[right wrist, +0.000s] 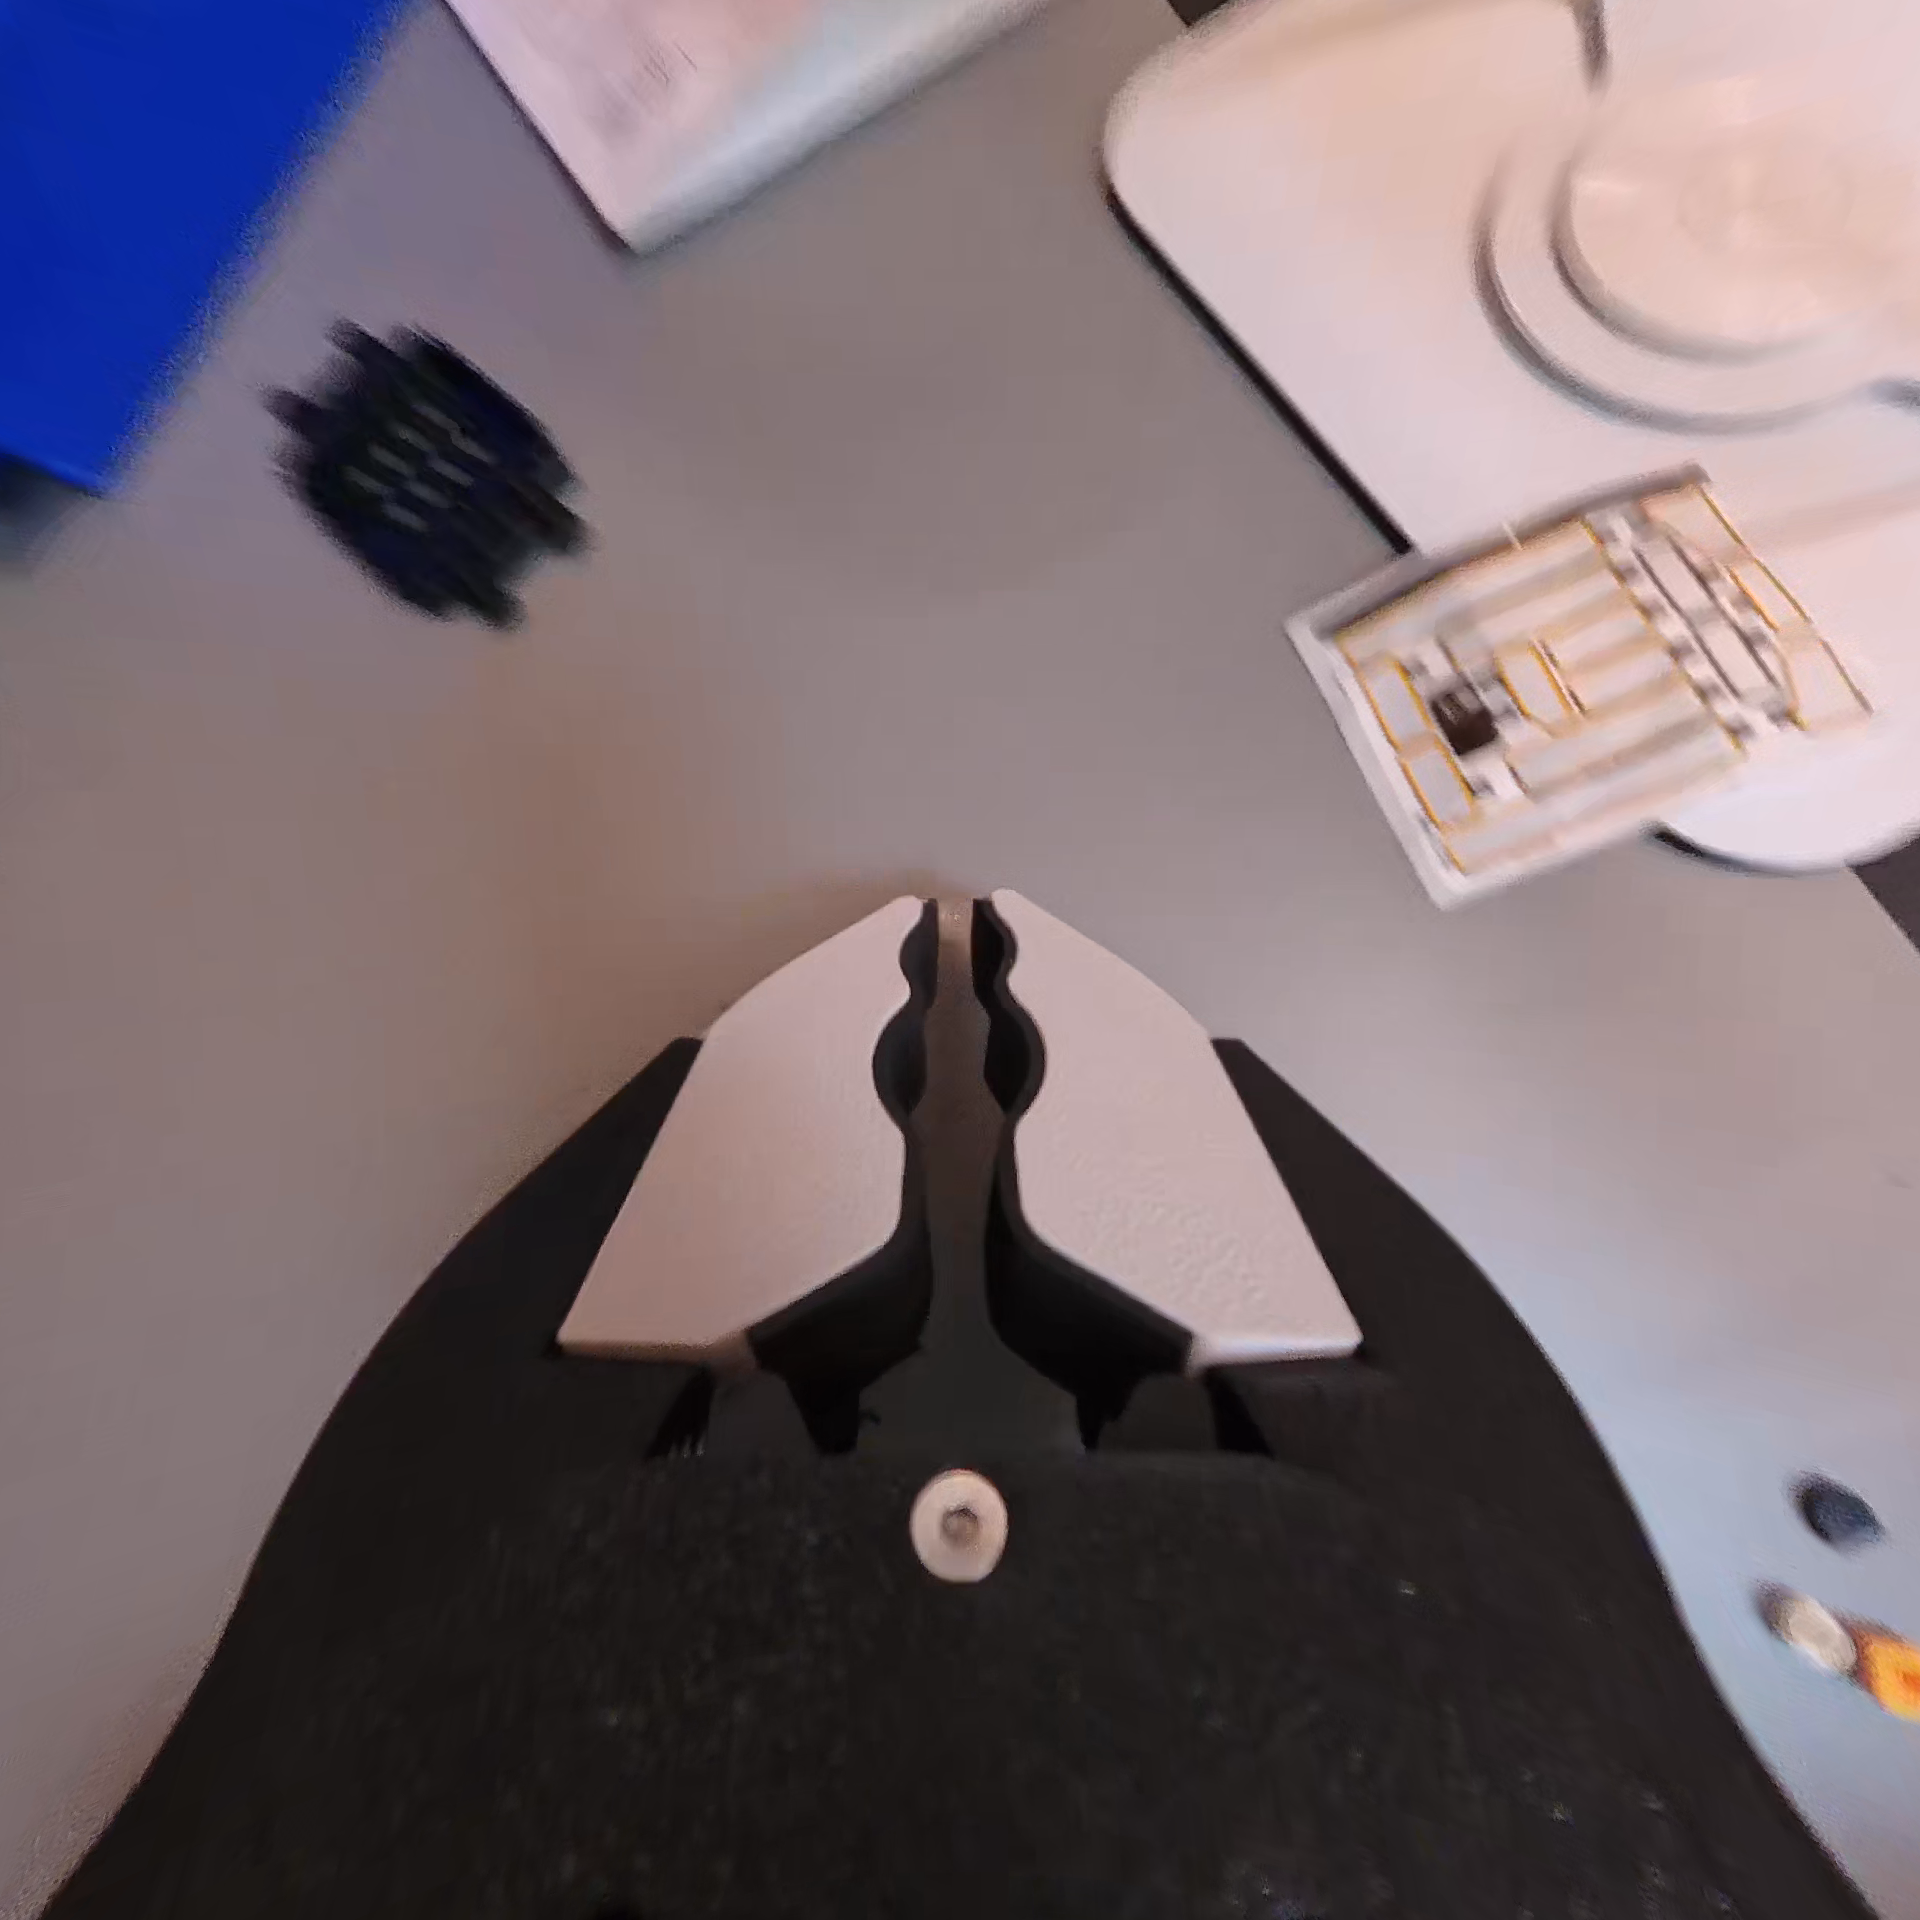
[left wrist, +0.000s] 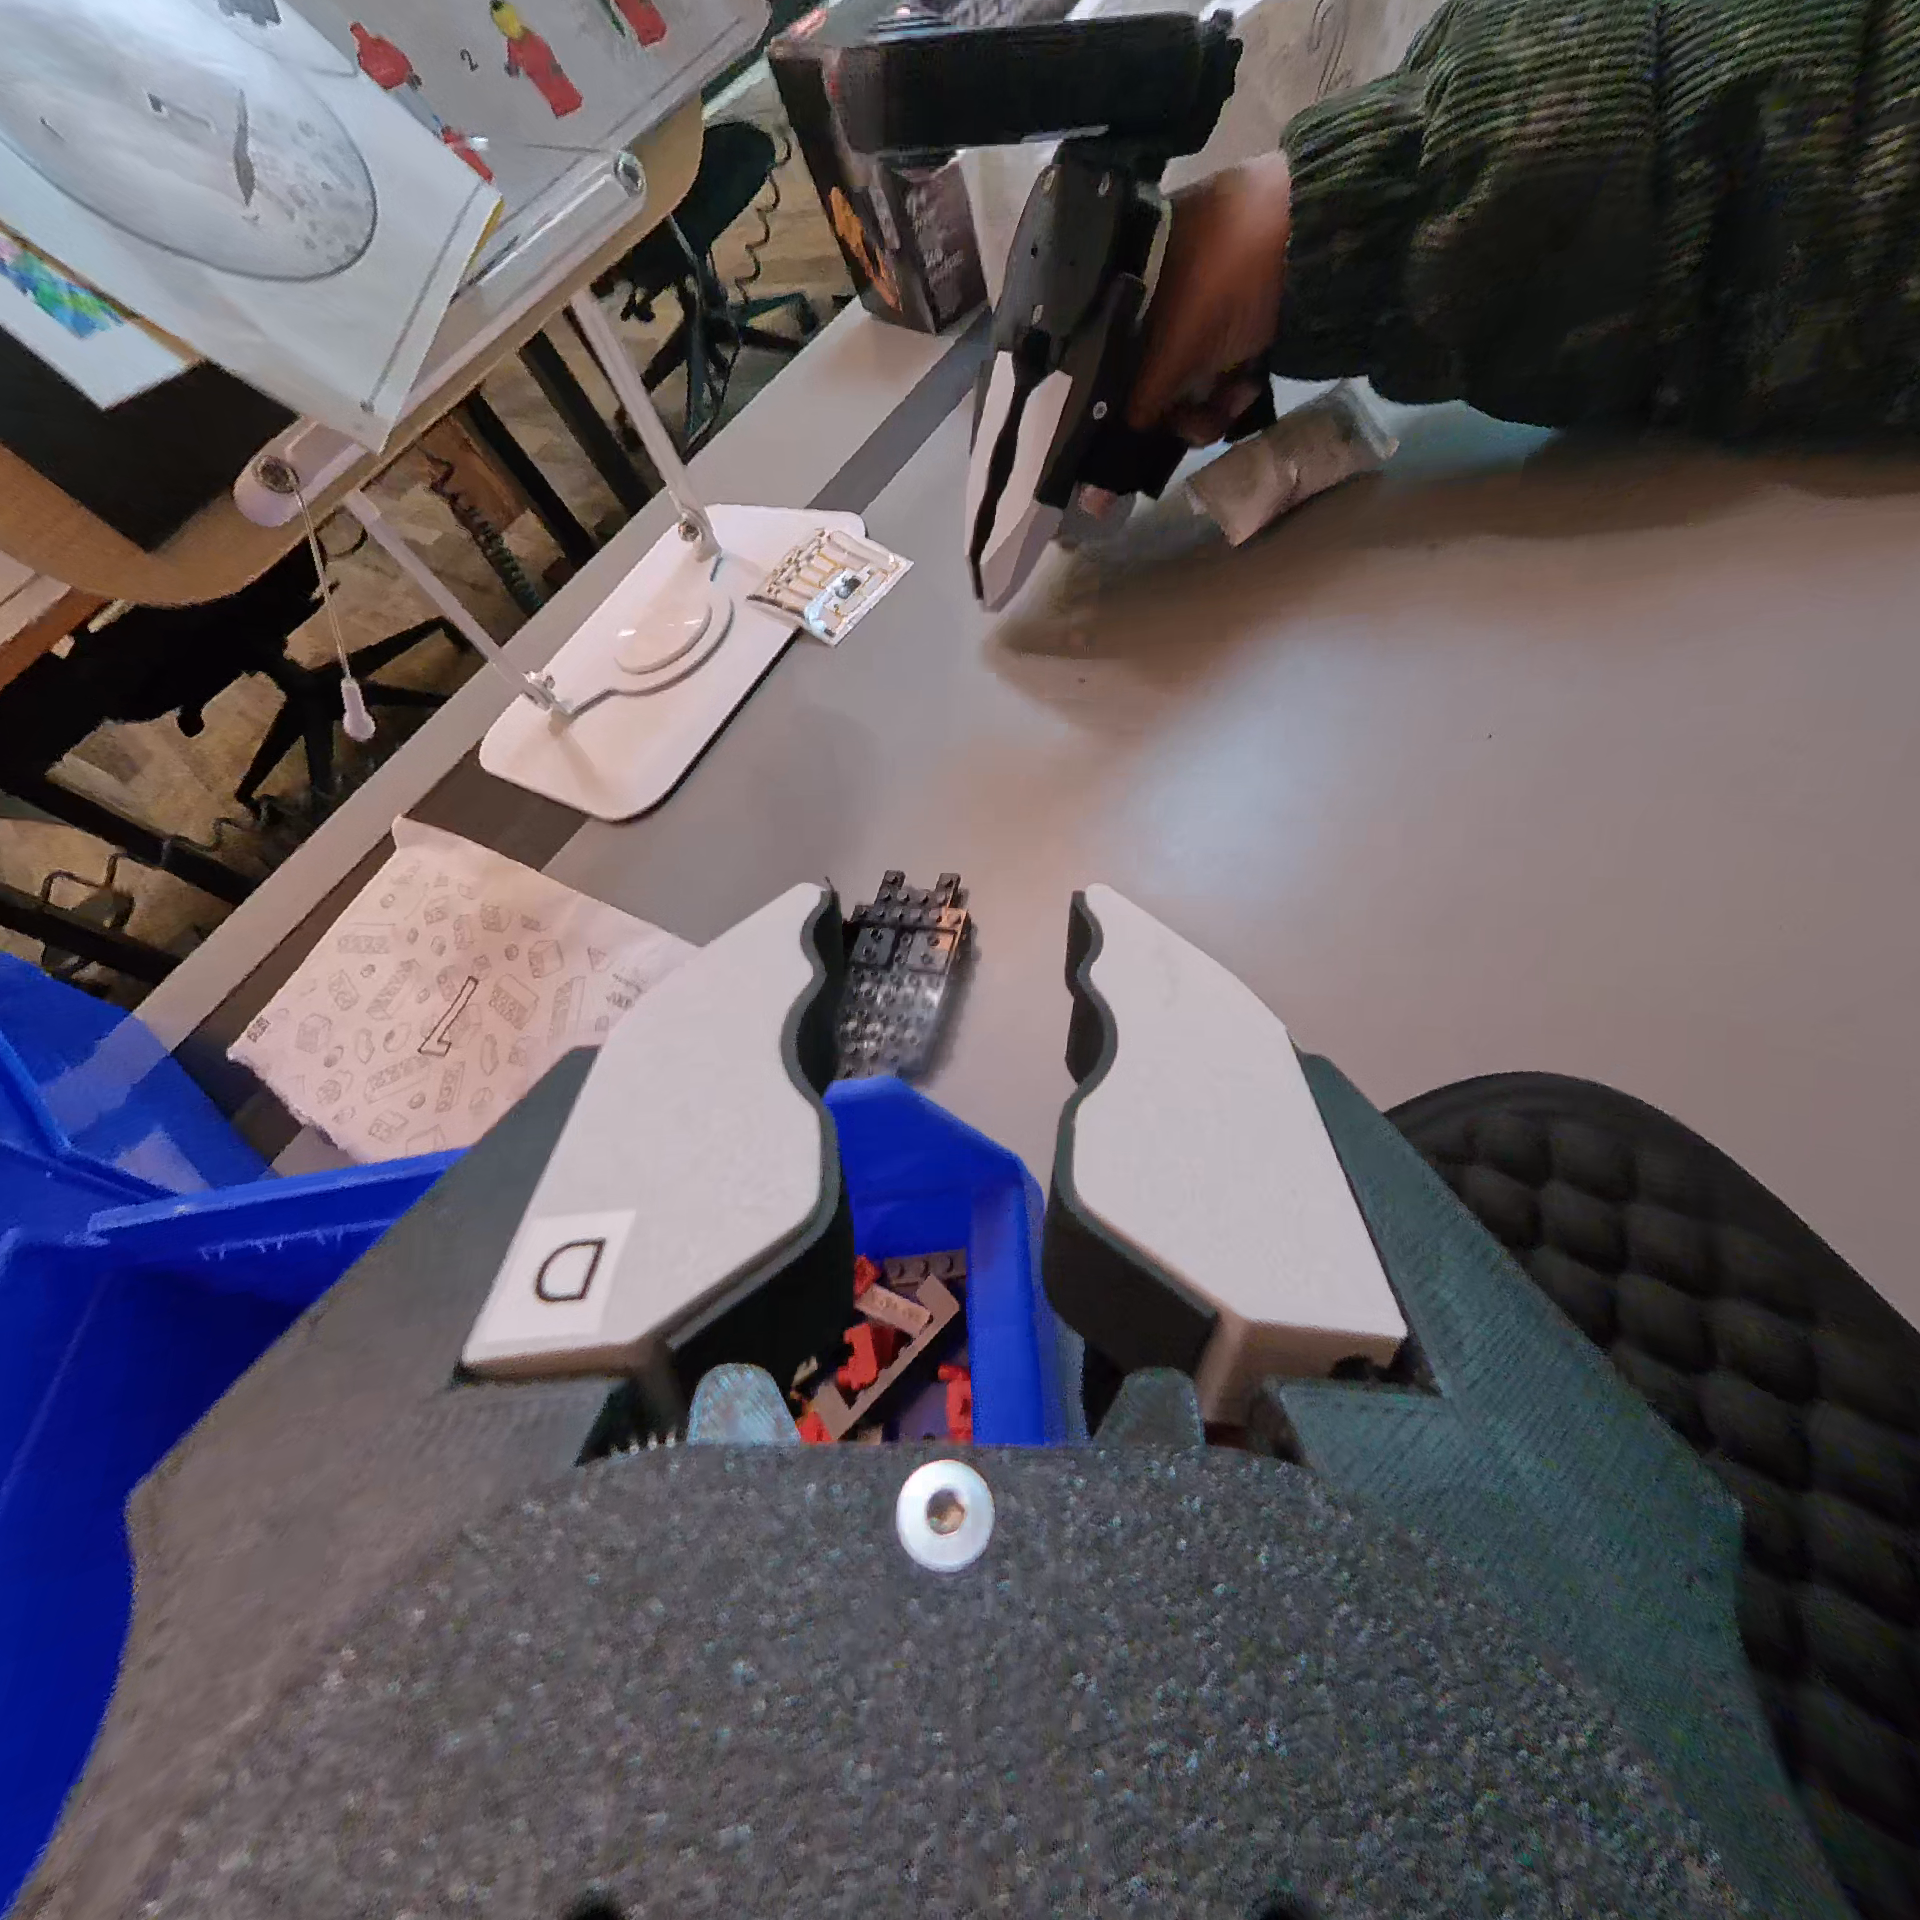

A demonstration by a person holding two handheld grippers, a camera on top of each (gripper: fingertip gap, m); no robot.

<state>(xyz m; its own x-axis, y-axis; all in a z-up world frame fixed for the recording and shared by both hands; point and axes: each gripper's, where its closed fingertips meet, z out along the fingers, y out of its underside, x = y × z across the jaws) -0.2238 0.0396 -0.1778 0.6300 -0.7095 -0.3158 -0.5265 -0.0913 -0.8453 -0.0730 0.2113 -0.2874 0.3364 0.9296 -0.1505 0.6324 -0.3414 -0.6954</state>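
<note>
Fingers of my left gripper are spread wide over a blue plastic bin of small bricks. Just past them a flat black studded brick plate lies on the grey table, long side pointing away from me. My right gripper is nearly closed, holding nothing. A white paper bag has brick drawings on it.

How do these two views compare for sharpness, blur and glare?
Left wrist view: mostly sharp, the black brick plate crisp beyond the open left hand-held gripper, soft glare on the grey table, wide-angle bending at the edges. Right wrist view: motion blur smears the plate and sticker sheet; right hand-held gripper sharper.
</note>
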